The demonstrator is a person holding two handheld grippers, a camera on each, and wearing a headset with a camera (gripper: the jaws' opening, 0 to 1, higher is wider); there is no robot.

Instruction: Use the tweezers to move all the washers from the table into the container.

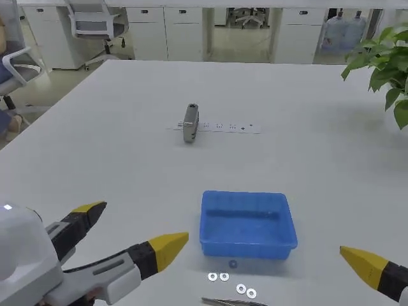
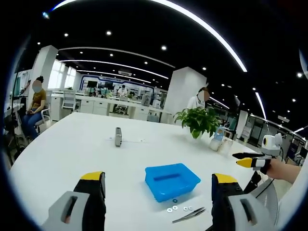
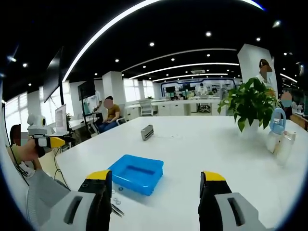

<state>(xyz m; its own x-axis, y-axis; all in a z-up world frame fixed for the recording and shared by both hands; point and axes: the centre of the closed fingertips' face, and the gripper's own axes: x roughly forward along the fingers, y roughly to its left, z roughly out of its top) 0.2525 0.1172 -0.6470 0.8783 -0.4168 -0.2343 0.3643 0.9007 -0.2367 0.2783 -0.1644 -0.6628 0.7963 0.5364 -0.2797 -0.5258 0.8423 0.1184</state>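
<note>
A blue container [image 1: 248, 223] stands on the white table, with nothing in it. Several small silver washers [image 1: 224, 276] lie on the table just in front of it. The metal tweezers [image 1: 233, 301] lie beyond the washers, at the view's bottom edge. My left gripper [image 1: 134, 228] hovers open to the left of the container, holding nothing. One yellow fingertip [image 1: 363, 260] of my right gripper shows at the lower right. In the left gripper view the container [image 2: 171, 179], washers [image 2: 175, 209] and tweezers [image 2: 189, 214] lie ahead of the open gripper [image 2: 158, 180]. The right gripper [image 3: 155, 176] is open too, above the container [image 3: 137, 174].
A grey block [image 1: 190, 122] stands on a white strip [image 1: 229, 127] mid-table. A potted plant [image 1: 386, 70] sits at the far right edge. Office chairs [image 1: 89, 25] and cabinets stand beyond the table. People sit and stand in the background [image 3: 113, 113].
</note>
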